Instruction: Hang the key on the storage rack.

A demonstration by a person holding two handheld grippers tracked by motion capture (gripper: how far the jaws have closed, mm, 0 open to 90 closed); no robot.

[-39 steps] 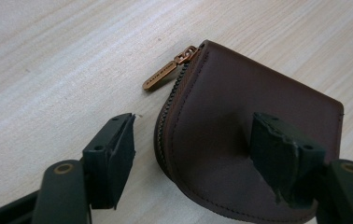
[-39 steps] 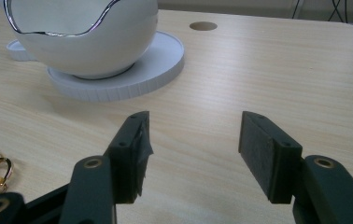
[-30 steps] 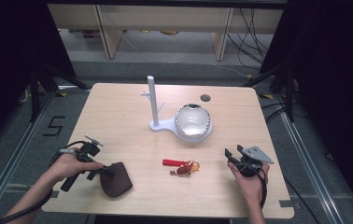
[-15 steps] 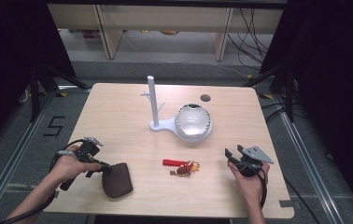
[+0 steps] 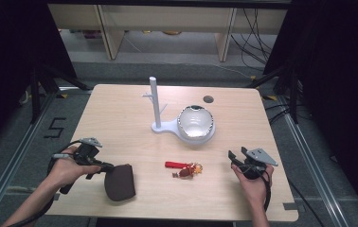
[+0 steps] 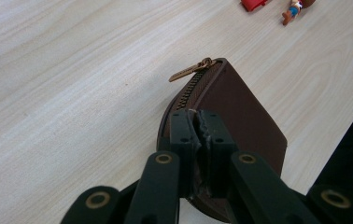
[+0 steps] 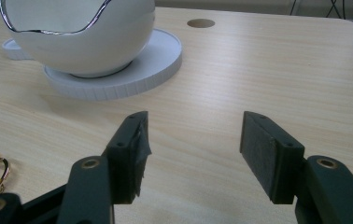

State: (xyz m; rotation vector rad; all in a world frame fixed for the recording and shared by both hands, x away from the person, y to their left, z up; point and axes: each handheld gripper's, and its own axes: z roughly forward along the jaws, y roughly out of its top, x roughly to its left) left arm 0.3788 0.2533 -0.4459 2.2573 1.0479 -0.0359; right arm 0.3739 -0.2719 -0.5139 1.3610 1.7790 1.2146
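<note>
The brown pouch (image 5: 119, 181) lies on the desk (image 5: 120, 123) to the left of the red keychain (image 5: 183, 168), near the front edge. The left gripper (image 6: 197, 135) has just been closing and now pinches the pouch's zipped rim between its jaws. The pouch looks like soft leather, light and floppy, so it will likely sag from that one edge; a hold nearer the middle of the zip, away from the brass pull (image 6: 189, 71), seems steadier. The right gripper (image 7: 192, 151), right of the keychain, has its jaws spread wide around nothing
</note>
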